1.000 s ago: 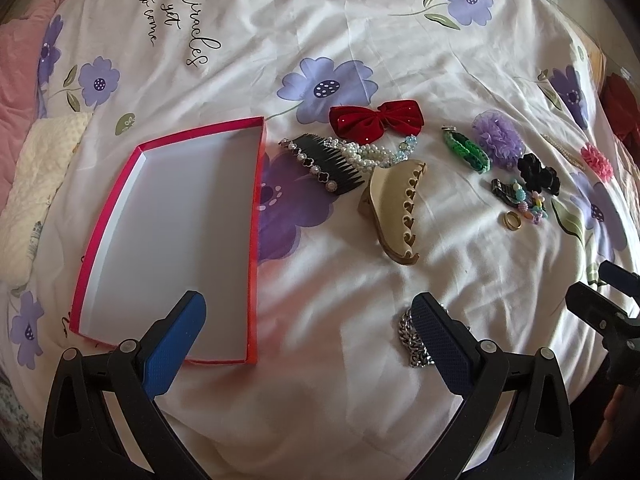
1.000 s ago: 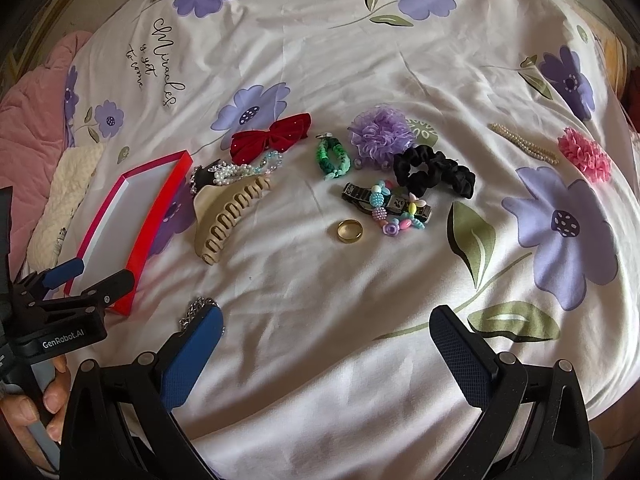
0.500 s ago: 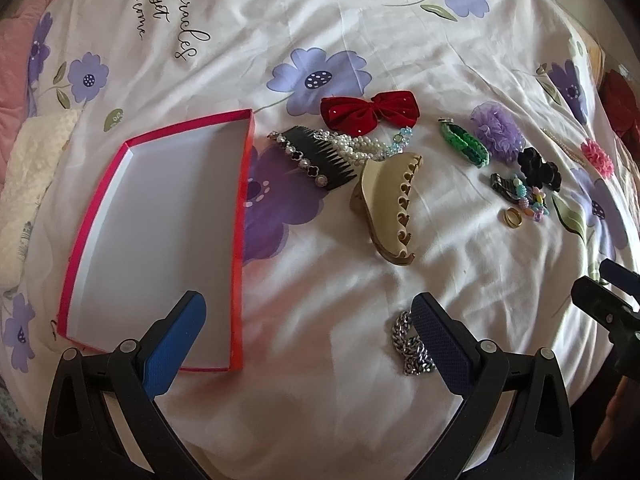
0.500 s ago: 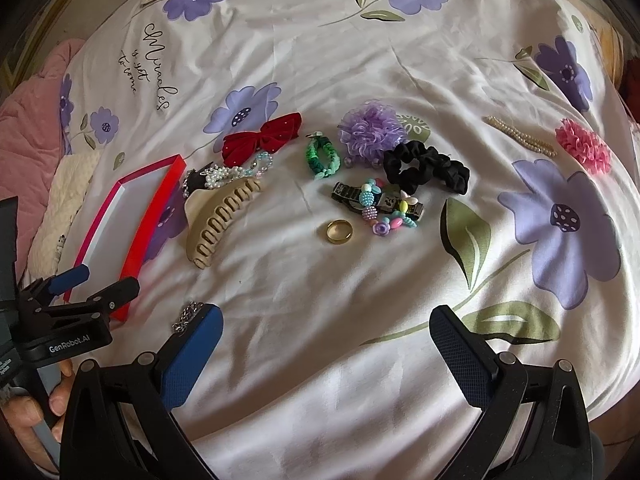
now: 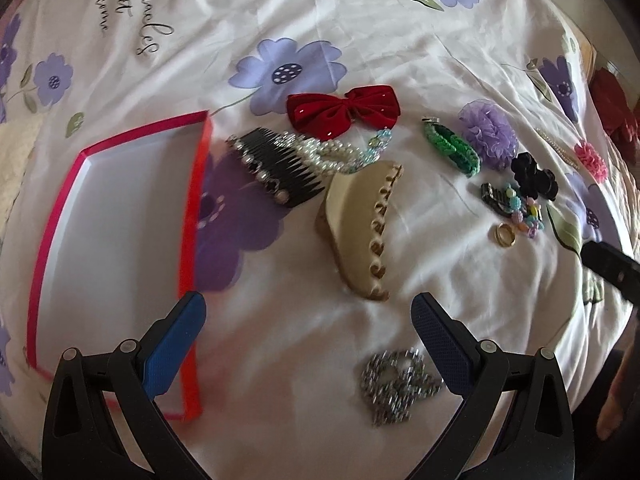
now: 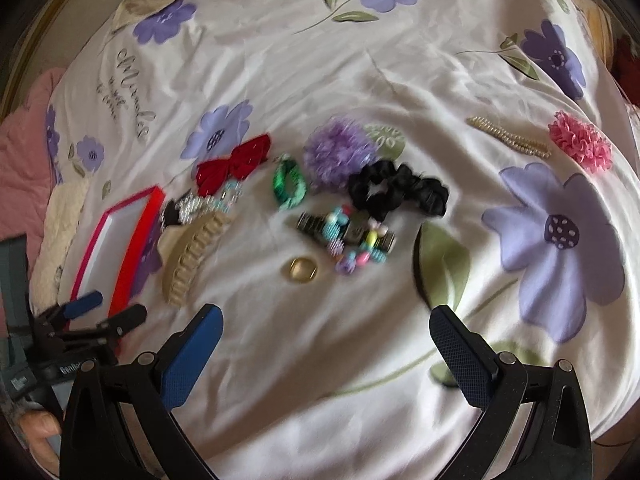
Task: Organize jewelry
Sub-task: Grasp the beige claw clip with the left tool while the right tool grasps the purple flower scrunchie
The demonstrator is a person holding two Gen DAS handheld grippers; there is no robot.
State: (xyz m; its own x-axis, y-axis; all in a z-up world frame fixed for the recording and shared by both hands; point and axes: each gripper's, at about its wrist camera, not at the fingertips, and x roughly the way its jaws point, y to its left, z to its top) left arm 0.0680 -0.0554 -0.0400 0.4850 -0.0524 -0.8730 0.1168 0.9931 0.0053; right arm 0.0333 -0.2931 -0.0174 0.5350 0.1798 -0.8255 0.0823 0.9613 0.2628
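Left wrist view: jewelry spread across a flowered bedsheet (image 5: pixel 360 32), both grippers empty above it.

From nine o'clock rightward: red-rimmed tray (image 5: pixel 192 208), black comb (image 5: pixel 280 168), tan claw clip (image 5: pixel 360 232), gold ring (image 5: pixel 505 235) at three. Left gripper (image 5: pixel 308 332) holds jaws spread, silver chain (image 5: pixel 396 380) beside its right finger; right gripper (image 6: pixel 326 340) likewise spread.

silver chain (image 5: pixel 396 384): heaped on sheet | beige claw clip (image 5: pixel 362 236): on its side | red-rimmed tray (image 5: pixel 116 240): empty, leftmost
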